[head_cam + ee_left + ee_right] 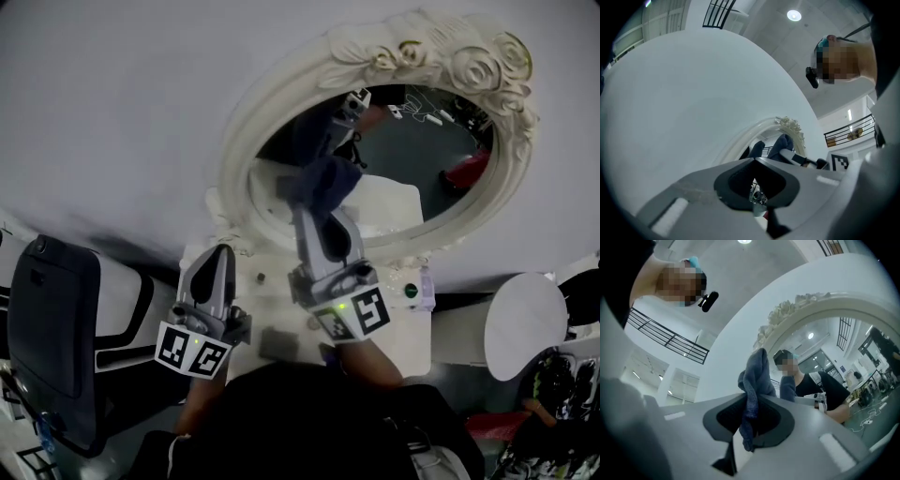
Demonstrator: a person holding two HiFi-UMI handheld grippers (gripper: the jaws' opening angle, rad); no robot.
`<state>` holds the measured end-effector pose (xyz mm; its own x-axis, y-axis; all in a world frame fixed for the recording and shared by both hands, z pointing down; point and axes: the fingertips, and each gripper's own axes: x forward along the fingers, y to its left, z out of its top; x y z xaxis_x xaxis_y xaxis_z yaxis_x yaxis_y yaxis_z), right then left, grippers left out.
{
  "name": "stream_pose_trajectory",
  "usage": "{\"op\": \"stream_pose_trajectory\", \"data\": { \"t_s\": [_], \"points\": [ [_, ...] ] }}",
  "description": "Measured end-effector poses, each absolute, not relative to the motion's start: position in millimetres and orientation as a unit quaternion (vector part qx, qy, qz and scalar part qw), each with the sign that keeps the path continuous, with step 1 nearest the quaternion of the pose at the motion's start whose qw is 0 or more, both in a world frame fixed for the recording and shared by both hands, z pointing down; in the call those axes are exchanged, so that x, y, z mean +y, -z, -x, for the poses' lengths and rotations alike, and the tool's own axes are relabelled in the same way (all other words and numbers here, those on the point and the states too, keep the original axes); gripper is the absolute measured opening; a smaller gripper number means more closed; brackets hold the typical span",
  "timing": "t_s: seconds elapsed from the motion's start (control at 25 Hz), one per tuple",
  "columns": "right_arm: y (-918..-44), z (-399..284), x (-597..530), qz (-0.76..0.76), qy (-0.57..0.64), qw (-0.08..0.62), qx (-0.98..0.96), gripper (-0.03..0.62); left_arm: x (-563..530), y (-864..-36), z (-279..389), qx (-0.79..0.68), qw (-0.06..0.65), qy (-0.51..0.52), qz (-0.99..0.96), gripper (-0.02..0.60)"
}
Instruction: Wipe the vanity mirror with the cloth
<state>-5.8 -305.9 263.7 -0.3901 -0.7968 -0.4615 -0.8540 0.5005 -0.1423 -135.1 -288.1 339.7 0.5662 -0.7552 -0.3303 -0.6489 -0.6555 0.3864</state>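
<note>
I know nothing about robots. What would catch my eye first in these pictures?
The oval vanity mirror, ringed with ornate white carving, fills the upper right of the head view. In front of its lower left part, the right tongs pinch a bunched blue-grey cloth. The left tongs sit further down and to the left, shut and empty.

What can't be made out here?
- Whether the cloth touches the mirror: in the head view, the cloth overlaps its own reflection.
- Mirror's lower left: head view, behind the cloth and the right hand-held gripper.
- Most of the mirror: left gripper view, behind the left hand-held gripper body.
- Mirror's right side: right gripper view, cut off by the edge.
- Smears on the mirror: too dim in every view.
</note>
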Motion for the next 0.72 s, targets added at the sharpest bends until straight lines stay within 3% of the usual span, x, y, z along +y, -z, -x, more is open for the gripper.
{"op": "stream_pose_trajectory", "data": {
  "t_s": [0.32, 0.72],
  "points": [
    [-270, -85, -244, 0.581, -0.078, 0.252, 0.770, 0.051, -268, -328, 64, -0.319, 0.111, 0.217, -0.916, 0.002],
    [-344, -196, -197, 0.670, -0.030, 0.250, 0.698, 0.051, -247, -329, -31, -0.240, 0.118, 0.191, -0.945, 0.002]
  ]
}}
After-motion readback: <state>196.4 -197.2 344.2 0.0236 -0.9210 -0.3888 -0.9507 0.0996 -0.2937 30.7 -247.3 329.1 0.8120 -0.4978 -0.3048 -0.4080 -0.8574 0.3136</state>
